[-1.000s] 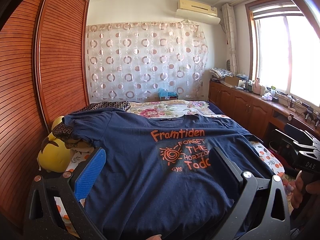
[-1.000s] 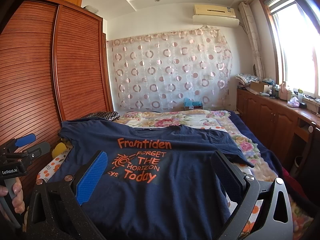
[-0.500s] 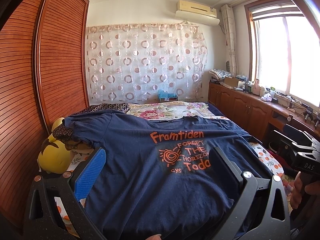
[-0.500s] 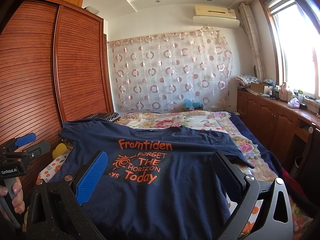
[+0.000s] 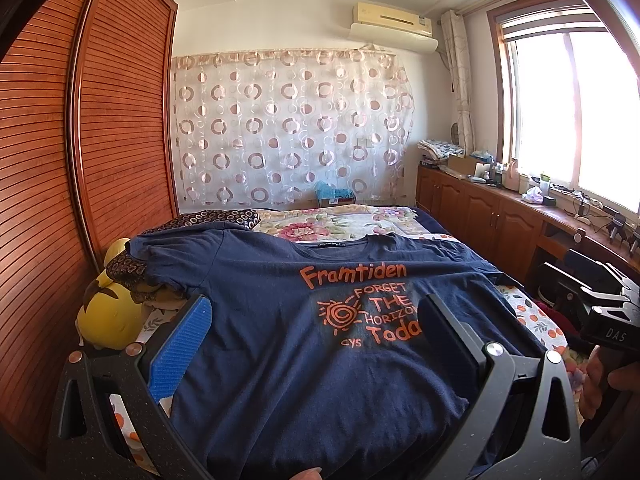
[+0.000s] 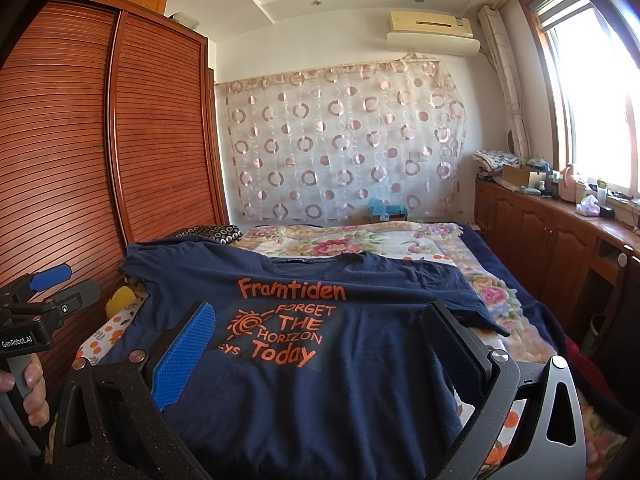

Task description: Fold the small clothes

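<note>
T-shirt [image 5: 320,344] flat on bed [image 6: 360,240] | beneath left gripper [image 5: 316,320], right gripper [image 6: 320,328] | both spread wide, empty

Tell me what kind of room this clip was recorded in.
A home bedroom, most likely: a bed with a floral cover, a louvred wooden wardrobe beside it, and a wall air conditioner above a curtain. A navy T-shirt lies spread on the bed.

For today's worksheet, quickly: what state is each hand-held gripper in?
Left hand-held gripper: open, holding nothing.
Right hand-held gripper: open, holding nothing.
</note>
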`<act>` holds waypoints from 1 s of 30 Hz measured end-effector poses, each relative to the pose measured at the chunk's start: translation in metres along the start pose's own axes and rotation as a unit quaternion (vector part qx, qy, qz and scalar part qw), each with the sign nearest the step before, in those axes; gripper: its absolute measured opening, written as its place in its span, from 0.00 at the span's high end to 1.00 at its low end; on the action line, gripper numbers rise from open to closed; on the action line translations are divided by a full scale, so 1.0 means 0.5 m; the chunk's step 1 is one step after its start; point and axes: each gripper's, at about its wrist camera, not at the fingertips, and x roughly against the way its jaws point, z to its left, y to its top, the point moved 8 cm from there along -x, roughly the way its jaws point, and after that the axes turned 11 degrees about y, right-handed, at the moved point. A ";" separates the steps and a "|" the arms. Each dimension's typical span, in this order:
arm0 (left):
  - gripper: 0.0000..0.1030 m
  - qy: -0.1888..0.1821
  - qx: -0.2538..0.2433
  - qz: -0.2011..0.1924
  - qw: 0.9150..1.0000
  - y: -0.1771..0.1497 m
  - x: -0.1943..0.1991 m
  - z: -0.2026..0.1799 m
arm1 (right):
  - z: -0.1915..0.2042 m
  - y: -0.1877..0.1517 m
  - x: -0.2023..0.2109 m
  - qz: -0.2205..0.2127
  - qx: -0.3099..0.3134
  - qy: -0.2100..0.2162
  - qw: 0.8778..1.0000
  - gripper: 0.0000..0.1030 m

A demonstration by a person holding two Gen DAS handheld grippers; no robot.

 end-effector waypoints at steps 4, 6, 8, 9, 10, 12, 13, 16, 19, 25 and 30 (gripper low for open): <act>0.00 0.000 0.000 -0.001 1.000 0.001 0.000 0.000 | 0.000 0.000 0.000 0.000 0.000 0.001 1.000 0.00; 0.00 0.000 0.000 -0.001 1.000 0.000 0.000 -0.001 | 0.000 0.000 0.000 0.000 0.000 0.000 1.000 0.00; 0.00 0.000 0.000 -0.002 1.000 0.000 0.001 -0.001 | 0.000 0.000 0.000 0.000 0.000 0.001 1.000 0.00; 0.00 0.000 0.000 -0.001 1.000 0.000 0.000 -0.001 | 0.000 0.000 0.000 0.000 0.000 0.001 1.000 0.00; 0.00 0.000 0.000 -0.001 1.000 0.002 0.000 -0.001 | 0.000 0.000 0.000 0.000 0.000 0.000 1.000 0.00; 0.00 0.001 0.000 -0.001 1.000 0.000 0.001 -0.001 | 0.000 0.000 0.001 0.000 0.000 0.001 1.000 0.00; 0.00 0.001 0.000 -0.001 1.000 -0.001 0.001 -0.001 | 0.000 0.000 0.000 0.000 0.000 0.000 1.000 0.00; 0.00 0.000 0.000 -0.002 1.000 -0.001 0.001 -0.001 | 0.000 0.000 0.000 0.000 0.000 0.001 1.000 0.00; 0.00 0.001 0.000 -0.002 1.000 -0.001 0.001 -0.001 | 0.001 0.000 -0.001 -0.001 0.000 0.001 1.000 0.00; 0.00 0.001 0.000 -0.002 1.000 -0.002 0.001 -0.001 | 0.003 0.000 -0.003 0.000 0.000 0.002 1.000 0.00; 0.00 0.000 0.002 0.002 1.000 0.000 -0.002 -0.003 | 0.004 -0.003 -0.007 0.001 0.000 0.001 1.000 0.00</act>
